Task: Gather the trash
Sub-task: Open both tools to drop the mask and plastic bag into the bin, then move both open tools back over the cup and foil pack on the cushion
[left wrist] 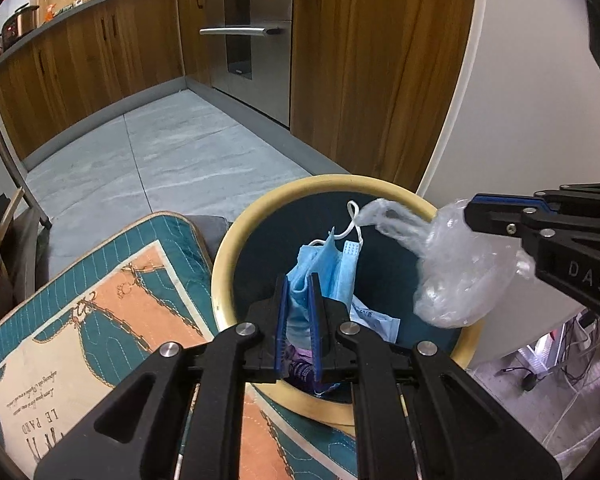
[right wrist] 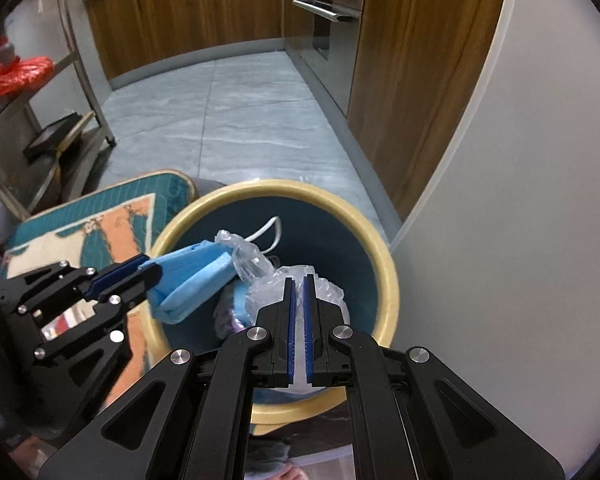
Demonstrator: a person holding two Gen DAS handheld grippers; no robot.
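Note:
A round bin with a yellow rim (left wrist: 236, 240) and dark teal inside stands on the floor; it also shows in the right wrist view (right wrist: 384, 280). My left gripper (left wrist: 300, 284) is shut on a blue face mask (left wrist: 320, 268) and holds it over the bin's opening. In the right wrist view the left gripper (right wrist: 148, 270) holds the mask (right wrist: 192, 280) above the bin's left rim. My right gripper (right wrist: 299, 284) is shut on a crumpled clear plastic bag (right wrist: 260, 264), also over the bin. The bag (left wrist: 456, 276) hangs from the right gripper (left wrist: 470, 212) in the left wrist view. Other trash (left wrist: 376, 320) lies inside the bin.
A teal and orange quilted cushion (left wrist: 100, 320) lies left of the bin. A white curved wall (right wrist: 520, 200) stands to the right. Wooden cabinets (left wrist: 80, 64) and a steel oven (left wrist: 256, 32) line the far side of the grey tile floor (right wrist: 240, 120). A metal rack (right wrist: 40, 120) stands far left.

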